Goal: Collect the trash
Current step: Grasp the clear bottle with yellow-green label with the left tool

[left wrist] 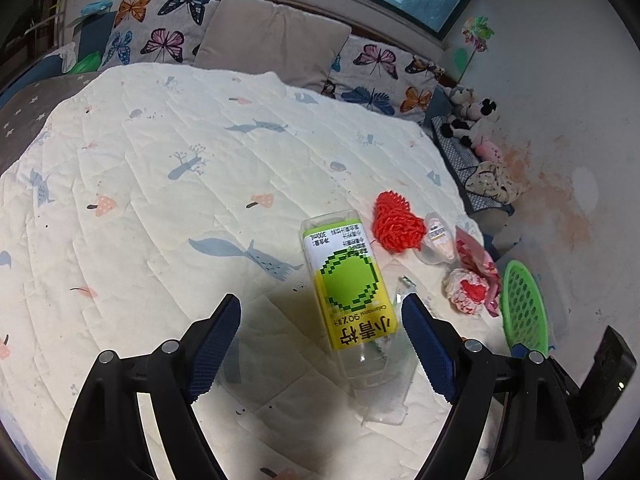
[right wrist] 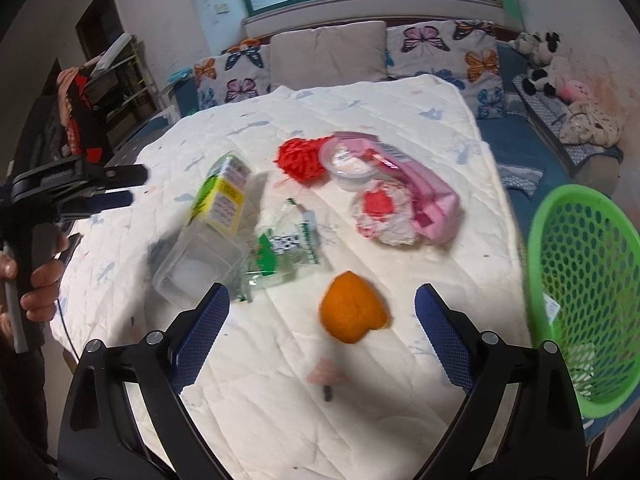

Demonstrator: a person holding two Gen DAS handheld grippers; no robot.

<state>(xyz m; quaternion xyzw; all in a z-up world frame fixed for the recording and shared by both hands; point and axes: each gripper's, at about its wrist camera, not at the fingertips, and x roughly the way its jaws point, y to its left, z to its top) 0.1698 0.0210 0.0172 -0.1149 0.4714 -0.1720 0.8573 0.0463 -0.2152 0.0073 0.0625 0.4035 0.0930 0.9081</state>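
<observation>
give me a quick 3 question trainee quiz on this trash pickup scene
1. True or false: the left gripper is clamped on the bottle.
2. What lies closest ahead of the right gripper's open jaws? A orange peel B red netting C pink wrapper
3. Fill in: the green basket holds ___ of the trash lying on the quilt.

Key: 1 false; 2 A; 3 none

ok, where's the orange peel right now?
Right wrist view only: the orange peel lies on the quilt between the open right gripper's fingers, below the crumpled wrapper, left of the green basket.
</observation>
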